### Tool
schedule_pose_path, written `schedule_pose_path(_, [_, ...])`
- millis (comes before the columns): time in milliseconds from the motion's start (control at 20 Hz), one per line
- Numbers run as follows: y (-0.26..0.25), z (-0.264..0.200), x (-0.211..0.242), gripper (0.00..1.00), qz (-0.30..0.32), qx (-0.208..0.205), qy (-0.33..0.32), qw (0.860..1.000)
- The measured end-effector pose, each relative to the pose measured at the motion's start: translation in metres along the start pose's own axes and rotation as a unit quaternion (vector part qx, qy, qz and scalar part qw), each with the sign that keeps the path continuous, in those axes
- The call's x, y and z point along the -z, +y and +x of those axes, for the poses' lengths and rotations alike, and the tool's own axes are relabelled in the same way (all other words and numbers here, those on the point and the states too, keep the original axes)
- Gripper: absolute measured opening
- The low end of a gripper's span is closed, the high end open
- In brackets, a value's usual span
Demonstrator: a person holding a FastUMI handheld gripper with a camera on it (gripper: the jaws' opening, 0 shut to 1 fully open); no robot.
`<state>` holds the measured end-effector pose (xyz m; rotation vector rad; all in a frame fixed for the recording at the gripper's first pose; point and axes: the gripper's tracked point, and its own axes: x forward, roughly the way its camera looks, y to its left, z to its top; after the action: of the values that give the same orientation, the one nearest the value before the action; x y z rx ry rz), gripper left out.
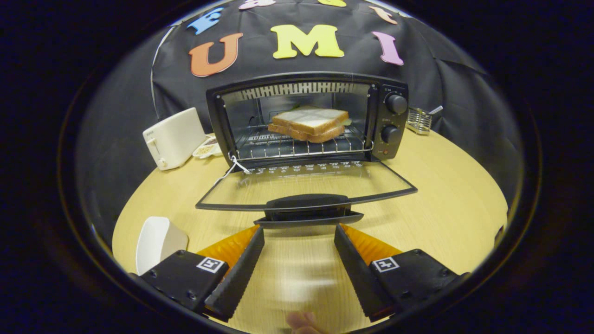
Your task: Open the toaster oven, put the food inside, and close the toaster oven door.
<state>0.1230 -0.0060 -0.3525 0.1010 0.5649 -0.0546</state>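
Gripper (299,232) spread, empty, above the pale wood table (455,185); door handle (307,207) just ahead, sandwich (310,123) racked in the toaster oven (306,120) beyond.

A: Gripper (299,228) look?
B: 2 wedge-shaped fingers (241,269) set apart, inner faces ribbed w/ fine ridges.
A: Bases?
B: Black mount blocks, one at 7 o'clock (178,283), one at 5 o'clock (417,278). Each has a white square marker (212,265) w/ black pattern, plus small dark screws (191,295) near the corners.
A: Person?
B: Bit of a bare hand (301,324) at 6 o'clock, blurry. No sleeve visible.
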Motion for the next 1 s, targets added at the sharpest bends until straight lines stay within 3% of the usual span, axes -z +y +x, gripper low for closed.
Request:
schedule_pose_path(600, [0.008, -0.014, -0.043, 1.00, -0.005, 0.014, -0.047, 0.999])
schedule_pose_path(1000, [0.006, -0.012, -0.108, 1.00, -0.017, 0.009, -0.108, 0.994])
